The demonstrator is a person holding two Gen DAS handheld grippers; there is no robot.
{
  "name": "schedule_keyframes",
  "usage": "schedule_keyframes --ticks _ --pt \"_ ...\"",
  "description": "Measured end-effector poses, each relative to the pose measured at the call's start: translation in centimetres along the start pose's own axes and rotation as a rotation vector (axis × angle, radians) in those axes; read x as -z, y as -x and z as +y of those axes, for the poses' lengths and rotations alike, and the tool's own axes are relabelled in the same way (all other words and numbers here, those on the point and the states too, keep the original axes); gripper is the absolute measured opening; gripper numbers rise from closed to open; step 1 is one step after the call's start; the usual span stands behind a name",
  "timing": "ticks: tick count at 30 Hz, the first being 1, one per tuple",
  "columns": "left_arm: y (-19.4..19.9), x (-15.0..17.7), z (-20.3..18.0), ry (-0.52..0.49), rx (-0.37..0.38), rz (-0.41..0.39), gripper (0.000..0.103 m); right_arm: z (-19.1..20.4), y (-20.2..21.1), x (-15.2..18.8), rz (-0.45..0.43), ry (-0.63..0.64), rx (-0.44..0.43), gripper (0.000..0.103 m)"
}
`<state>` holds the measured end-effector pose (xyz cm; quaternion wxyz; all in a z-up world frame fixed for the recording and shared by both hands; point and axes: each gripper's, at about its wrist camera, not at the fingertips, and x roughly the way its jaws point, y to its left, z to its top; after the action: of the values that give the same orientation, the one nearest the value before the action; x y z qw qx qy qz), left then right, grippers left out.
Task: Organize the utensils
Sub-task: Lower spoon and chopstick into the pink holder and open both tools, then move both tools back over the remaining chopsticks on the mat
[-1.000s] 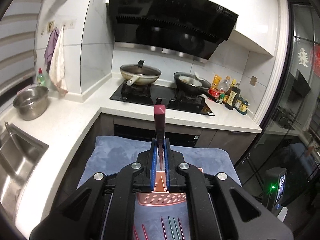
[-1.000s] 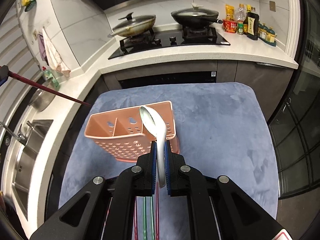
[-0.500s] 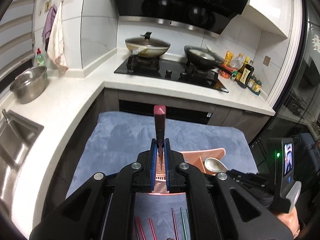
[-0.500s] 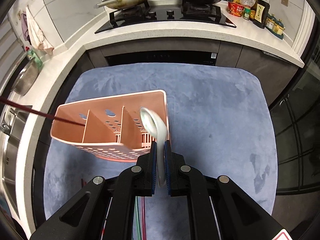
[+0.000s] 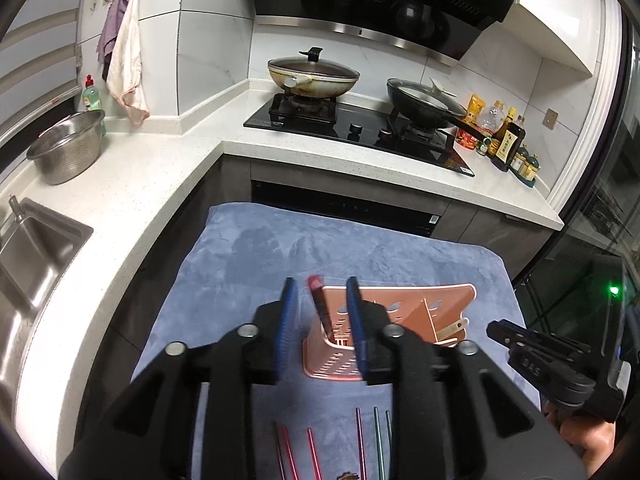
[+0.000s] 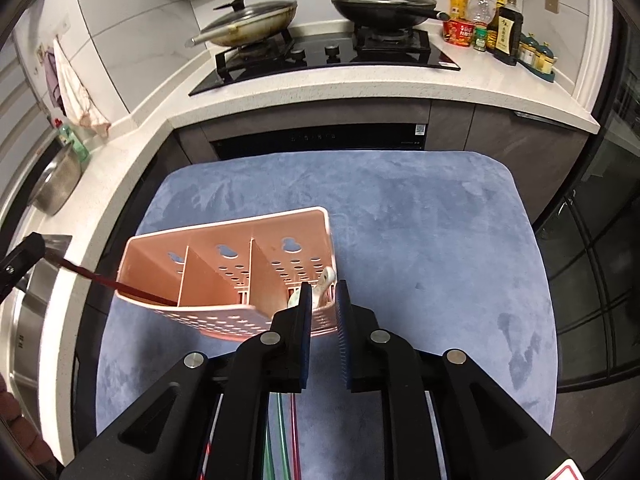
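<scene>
My left gripper (image 5: 318, 294) tips down at a slant, its blue-padded jaws just opened, pads clear of what stands between them. My right gripper (image 6: 322, 294) points more steeply down, jaws just parting too, a narrow gap, nothing pinched. From the left camera I catch my right gripper low at the right edge, my right hand (image 5: 584, 436) wrapped under its grip. From the right camera my left gripper's tip pokes in at the left edge.
</scene>
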<state>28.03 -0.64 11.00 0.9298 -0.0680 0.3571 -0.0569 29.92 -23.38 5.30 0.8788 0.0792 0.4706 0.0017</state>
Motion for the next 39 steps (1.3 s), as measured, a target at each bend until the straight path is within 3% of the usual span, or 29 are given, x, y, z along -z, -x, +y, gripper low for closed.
schedule_keyframes --ticks 4,13,26,32,39 --pt "1.0 0.5 0.1 0.003 -0.003 -0.005 0.027 -0.1 1.9 1.2 -0.029 0.009 0.000 0.025" --pt "3.8 3.6 1.5 0.003 -0.015 -0.004 0.033 -0.1 5.9 6.8 -0.052 0.019 -0.031 0.029" --pt "5.6 13.4 4.2 0.011 -0.049 0.109 0.035 0.2 7.3 17.9 0.002 0.025 -0.014 0.029" --pt "5.2 17.6 4.8 -0.002 -0.074 0.165 0.035 0.4 6.3 22.2 0.059 0.026 -0.040 0.029" --pt "4.8 22.2 5.2 -0.014 -0.094 0.225 0.035 1.0 5.0 26.5 0.070 0.054 0.000 0.029"
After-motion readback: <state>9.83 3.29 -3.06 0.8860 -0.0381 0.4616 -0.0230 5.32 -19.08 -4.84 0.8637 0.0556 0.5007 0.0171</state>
